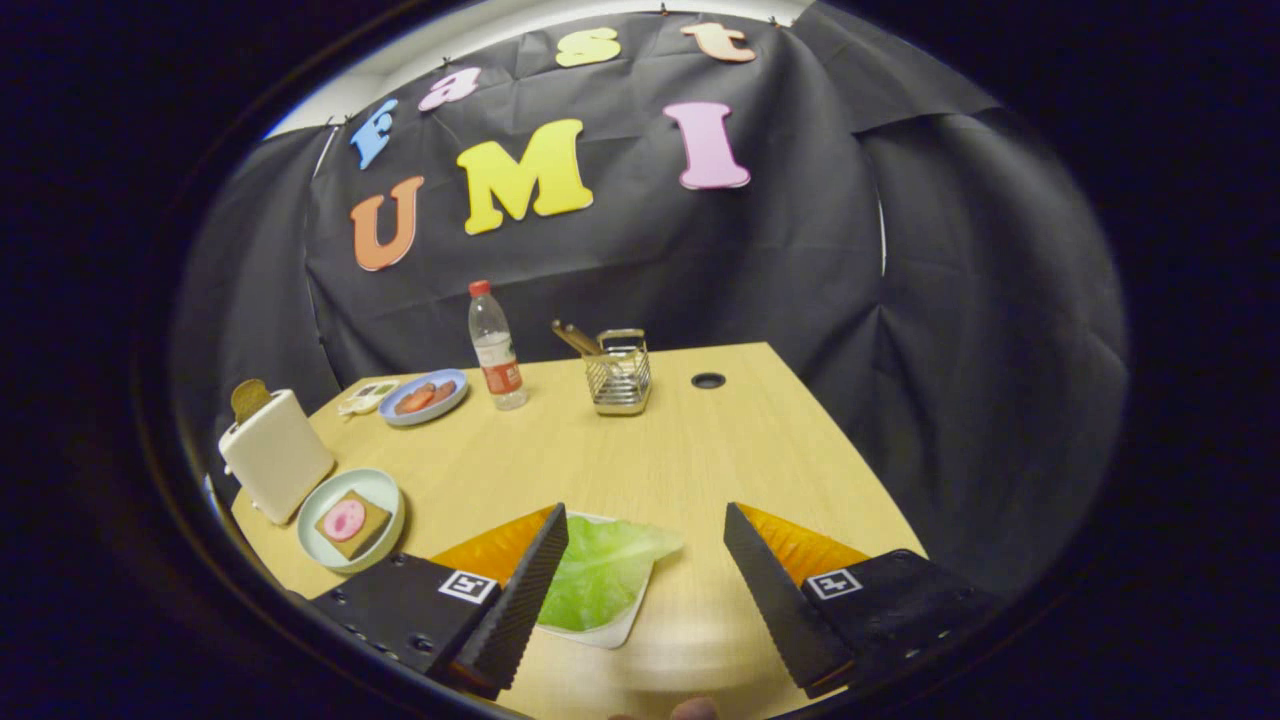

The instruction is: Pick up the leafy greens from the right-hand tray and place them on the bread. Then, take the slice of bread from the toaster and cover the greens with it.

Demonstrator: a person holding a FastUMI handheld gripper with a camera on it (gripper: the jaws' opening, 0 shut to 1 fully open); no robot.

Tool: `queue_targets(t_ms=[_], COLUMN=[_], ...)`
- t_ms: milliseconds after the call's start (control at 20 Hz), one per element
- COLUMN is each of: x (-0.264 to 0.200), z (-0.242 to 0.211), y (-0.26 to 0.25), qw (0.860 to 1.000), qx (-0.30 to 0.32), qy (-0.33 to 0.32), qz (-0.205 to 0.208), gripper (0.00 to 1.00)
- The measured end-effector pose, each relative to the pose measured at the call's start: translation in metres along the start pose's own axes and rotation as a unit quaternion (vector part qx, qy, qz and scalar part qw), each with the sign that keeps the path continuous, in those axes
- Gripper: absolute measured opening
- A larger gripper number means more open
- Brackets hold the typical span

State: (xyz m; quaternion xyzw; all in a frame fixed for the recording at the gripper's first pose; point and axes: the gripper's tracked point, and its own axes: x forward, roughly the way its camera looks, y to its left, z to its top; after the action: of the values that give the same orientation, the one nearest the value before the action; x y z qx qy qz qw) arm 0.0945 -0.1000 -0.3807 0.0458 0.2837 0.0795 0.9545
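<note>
One pale green leaf of lettuce (600,575) is lying in a shallow white rectangular tray (630,622) on the light wooden counter (680,460), sitting between the tips of the tongs (645,530) but hard against the left finger, well apart from the right one. Tongs are hanging wide open, holding nothing. Leaf's long axis is running roughly fore-and-aft along the fingers, its far end flaring rightward over the tray rim, so a centred grasp is probably needing a leftward shift.
</note>
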Motion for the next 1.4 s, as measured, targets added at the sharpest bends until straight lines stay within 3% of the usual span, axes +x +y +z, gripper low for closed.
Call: queue_targets(t_ms=[350, 500, 600, 750, 850, 950, 1100, 1150, 1250, 1400], x=[0.060, 0.069, 0.070, 0.071, 0.071, 0.071, 0.070, 0.068, 0.065, 0.055], z=[-0.036, -0.046, -0.048, -0.049, -0.052, -0.050, -0.046, -0.042, -0.038, -0.026], y=[-0.007, -0.002, -0.001, 0.003, 0.002, 0.001, 0.001, 0.001, 0.000, 0.007], qw=[0.998, 0.996, 0.996, 0.996, 0.995, 0.996, 0.997, 0.997, 0.998, 0.998], qx=[0.016, 0.026, 0.030, 0.029, 0.033, 0.034, 0.022, 0.022, 0.014, 0.016], qy=[0.060, 0.078, 0.081, 0.083, 0.087, 0.086, 0.078, 0.067, 0.063, 0.048], qz=[0.015, 0.024, 0.025, 0.029, 0.025, 0.020, 0.014, 0.007, 0.010, 0.025], gripper=[0.96, 0.92, 0.79, 0.73, 0.50, 0.47, 0.25, 0.25, 0.01, 0.01])
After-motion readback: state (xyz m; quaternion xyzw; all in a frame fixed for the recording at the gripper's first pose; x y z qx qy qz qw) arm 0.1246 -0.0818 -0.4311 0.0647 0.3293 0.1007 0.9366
